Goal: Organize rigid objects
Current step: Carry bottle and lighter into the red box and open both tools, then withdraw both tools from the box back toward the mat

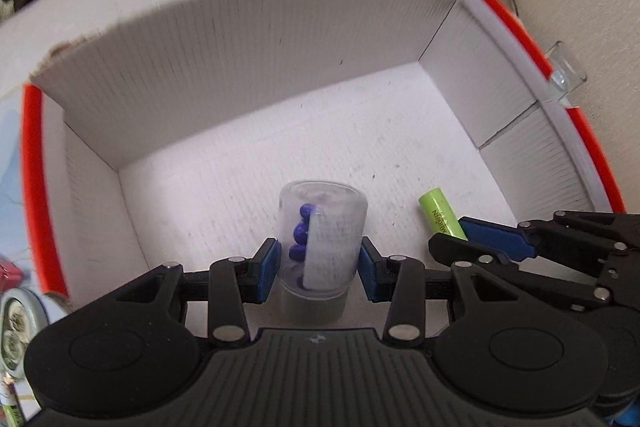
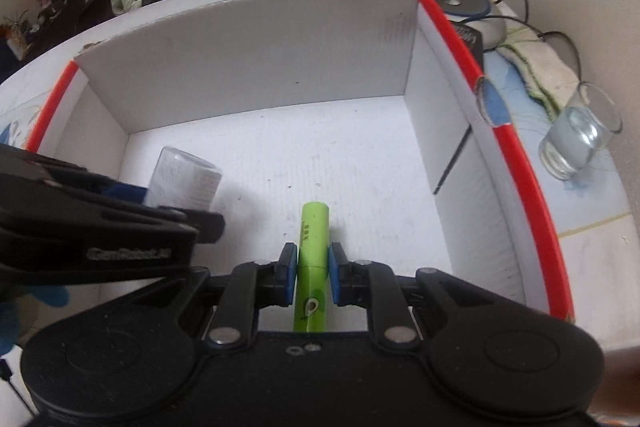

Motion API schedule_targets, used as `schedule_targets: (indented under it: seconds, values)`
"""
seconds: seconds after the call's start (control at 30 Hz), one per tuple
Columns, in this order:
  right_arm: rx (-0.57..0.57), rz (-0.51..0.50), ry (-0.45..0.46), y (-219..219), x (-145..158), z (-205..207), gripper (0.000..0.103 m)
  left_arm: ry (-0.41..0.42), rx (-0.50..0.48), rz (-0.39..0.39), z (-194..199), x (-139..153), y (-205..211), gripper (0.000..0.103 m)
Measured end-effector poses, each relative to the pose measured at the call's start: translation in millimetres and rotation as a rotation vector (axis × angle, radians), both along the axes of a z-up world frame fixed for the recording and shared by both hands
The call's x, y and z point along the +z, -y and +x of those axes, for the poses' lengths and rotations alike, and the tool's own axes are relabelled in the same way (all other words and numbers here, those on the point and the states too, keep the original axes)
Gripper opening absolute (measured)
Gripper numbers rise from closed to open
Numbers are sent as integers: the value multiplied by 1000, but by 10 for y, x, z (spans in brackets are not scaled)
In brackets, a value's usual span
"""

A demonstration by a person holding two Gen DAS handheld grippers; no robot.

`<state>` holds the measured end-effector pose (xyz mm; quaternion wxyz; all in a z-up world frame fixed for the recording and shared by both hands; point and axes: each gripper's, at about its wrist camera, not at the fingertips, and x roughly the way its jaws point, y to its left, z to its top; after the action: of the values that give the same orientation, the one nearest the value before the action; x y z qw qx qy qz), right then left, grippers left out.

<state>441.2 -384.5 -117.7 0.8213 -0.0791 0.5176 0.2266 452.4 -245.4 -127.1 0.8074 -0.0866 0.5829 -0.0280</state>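
The clear pill bottle (image 1: pixel 322 239) sits clamped between the blue pads of the left tool (image 1: pixel 319 263), its long axis running along the fingers — closed base pointing ahead and down toward the floor of the white cardboard box (image 1: pixel 256 163), cap end toward the tool body. The green tube (image 2: pixel 313 267) is gripped in the narrowly closed right tool (image 2: pixel 313 273), its long axis likewise in line with the fingers and its far end aimed at the box floor. Both tools hang inside the box — side by side, the left one's bottle well left of the tube.
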Motion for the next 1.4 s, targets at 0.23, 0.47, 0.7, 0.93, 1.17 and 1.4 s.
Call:
schedule_targets:
  seconds: [0.23,0.47,0.7,0.93,1.17,1.4]
  values:
    - [5,-6,-23,-10,-7,63,16,-73,-12,13,89,-90,23,40]
    - [-22,23,-20,78,42,61,23,-41,2,17,62,-20,3,44]
    - [-24,63,20,150,247,-64,25,61,8,15,-150,310,-26,45]
    - [4,97,100,158,540,-293,32,189,17,9,-481,715,-68,45]
    - [29,146,168,127,794,-613,40,304,38,21,-922,1020,-178,45]
    - [41,199,210,65,984,-958,60,411,58,39,-1474,1226,-400,57]
